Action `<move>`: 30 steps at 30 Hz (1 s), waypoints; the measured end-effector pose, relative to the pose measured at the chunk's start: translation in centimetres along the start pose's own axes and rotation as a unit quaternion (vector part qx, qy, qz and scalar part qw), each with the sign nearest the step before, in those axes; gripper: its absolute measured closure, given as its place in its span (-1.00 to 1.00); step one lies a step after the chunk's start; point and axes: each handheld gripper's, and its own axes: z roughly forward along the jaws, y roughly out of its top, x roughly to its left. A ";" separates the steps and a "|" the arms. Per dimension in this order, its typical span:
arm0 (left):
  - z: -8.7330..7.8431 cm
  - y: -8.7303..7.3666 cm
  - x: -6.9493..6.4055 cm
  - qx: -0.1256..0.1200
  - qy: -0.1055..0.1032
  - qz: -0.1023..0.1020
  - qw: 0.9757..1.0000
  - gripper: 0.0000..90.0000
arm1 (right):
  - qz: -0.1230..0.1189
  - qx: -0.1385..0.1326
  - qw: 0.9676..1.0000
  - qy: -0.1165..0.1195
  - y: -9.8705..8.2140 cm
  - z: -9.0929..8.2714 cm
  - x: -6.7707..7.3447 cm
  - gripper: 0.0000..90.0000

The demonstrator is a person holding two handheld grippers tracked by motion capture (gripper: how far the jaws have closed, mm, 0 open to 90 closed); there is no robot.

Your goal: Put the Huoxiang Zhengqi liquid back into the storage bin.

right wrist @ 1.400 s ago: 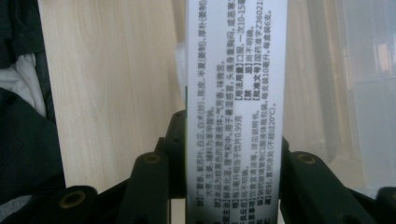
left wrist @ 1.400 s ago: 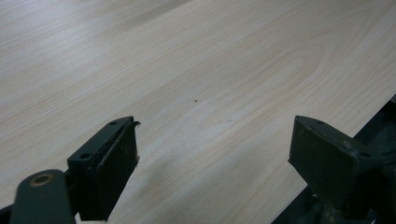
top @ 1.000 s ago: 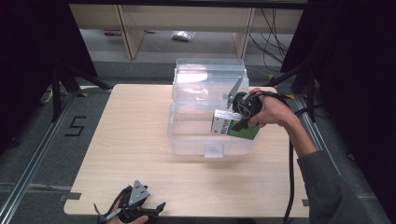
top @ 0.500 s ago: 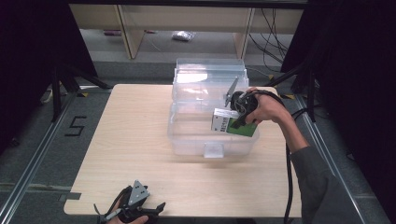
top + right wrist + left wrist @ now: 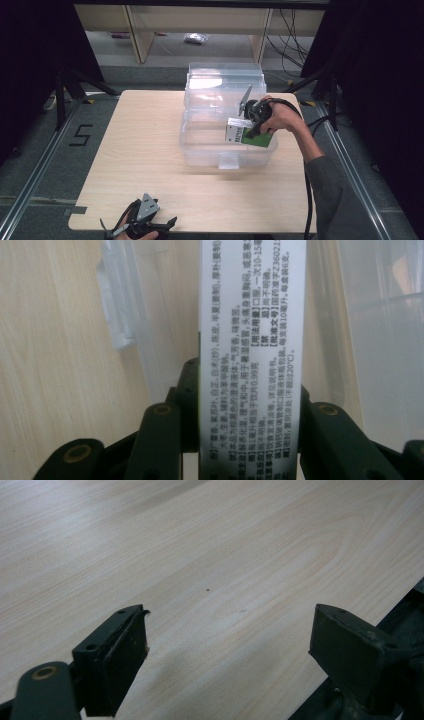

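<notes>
From above, your right gripper holds a green and white box over the right end of the clear bin (lid open behind it). I judge the box as on its way in; letting go is still left. Your left gripper sits at the table's near edge, with wide bare wood between it and the bin.

In the left gripper view, the 2 jaws stand wide apart over bare table.

In the right gripper view, the jaws are clamped on the box, bin wall close on both sides, so room is tight.

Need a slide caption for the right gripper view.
Right gripper clamps a white printed box over the clear bin.
</notes>
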 end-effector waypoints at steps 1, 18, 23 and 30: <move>0.0 0.0 -0.1 0.001 0.001 -0.004 1.000 -0.67 | -0.005 -0.005 1.000 -0.001 -0.1 0.2 -0.2 0.44; 0.1 -0.1 -0.1 -0.004 0.005 -0.007 1.000 -0.67 | 0.021 0.001 1.000 0.010 -0.9 2.2 -0.7 0.44; 0.0 0.0 0.1 0.009 0.002 0.006 1.000 -0.67 | 0.008 -0.005 1.000 0.011 -1.1 3.0 -1.1 0.44; 0.1 -0.1 0.0 0.002 0.006 -0.003 1.000 -0.67 | 0.016 0.004 1.000 0.017 -1.0 3.9 -1.3 0.43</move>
